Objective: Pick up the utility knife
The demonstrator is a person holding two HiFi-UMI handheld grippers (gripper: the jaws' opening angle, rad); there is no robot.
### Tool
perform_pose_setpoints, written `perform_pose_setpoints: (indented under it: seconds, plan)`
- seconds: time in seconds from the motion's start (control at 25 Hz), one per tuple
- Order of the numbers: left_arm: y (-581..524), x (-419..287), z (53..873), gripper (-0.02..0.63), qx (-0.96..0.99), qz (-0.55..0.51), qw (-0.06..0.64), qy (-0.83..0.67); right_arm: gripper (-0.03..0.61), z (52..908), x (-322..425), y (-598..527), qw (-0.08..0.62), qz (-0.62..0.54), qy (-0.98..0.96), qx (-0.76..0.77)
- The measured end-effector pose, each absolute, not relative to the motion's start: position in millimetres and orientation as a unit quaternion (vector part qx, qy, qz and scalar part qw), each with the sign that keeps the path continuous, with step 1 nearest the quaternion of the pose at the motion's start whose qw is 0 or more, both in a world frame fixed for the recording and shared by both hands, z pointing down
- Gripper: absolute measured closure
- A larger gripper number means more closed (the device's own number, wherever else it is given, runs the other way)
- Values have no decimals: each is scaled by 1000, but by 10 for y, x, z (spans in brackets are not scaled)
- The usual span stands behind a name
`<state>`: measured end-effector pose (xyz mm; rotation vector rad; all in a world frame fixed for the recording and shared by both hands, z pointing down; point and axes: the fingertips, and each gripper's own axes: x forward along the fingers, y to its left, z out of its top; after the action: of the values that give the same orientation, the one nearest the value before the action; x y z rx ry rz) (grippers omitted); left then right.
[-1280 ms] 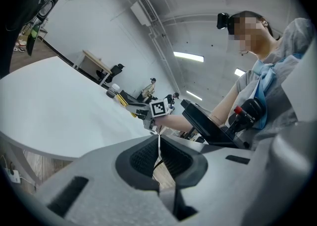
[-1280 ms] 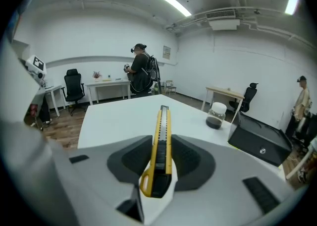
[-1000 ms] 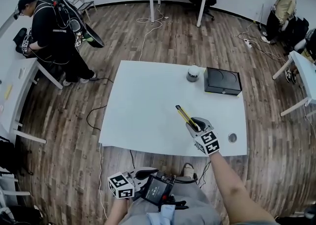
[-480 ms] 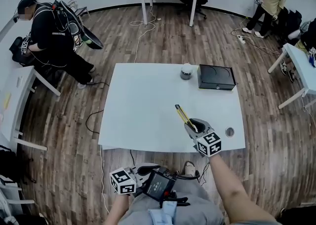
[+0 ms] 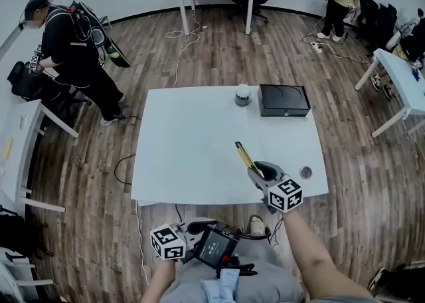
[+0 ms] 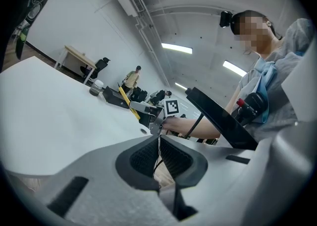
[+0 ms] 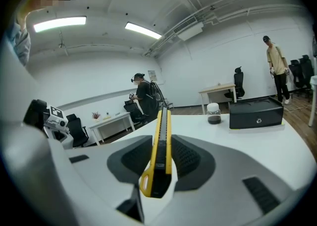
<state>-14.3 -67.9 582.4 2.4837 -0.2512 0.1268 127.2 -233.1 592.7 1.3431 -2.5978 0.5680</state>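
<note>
Right tool (image 5: 260, 170) clamps the yellow utility knife (image 5: 246, 156) at its tail, tip pointing away above the white counter (image 5: 189, 145) (pickup looks done); left tool (image 6: 159, 144) sits closed, empty.

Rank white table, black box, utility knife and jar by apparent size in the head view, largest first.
1. white table
2. black box
3. utility knife and jar: unsure; knife longer but thinner, and nearer the camera.

Grey left tool (image 6: 159, 140), right tool (image 7: 164, 141); black-and-white marker cubes (image 5: 285, 194)
</note>
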Motion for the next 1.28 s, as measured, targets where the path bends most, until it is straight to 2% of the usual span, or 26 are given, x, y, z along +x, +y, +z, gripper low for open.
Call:
perform_pose_setpoints:
  seconds: [1.28]
  plan:
    - [-671,-17,5746,595,948,46,302,-86,448,5361,1170,-1803,15,189,-898,397]
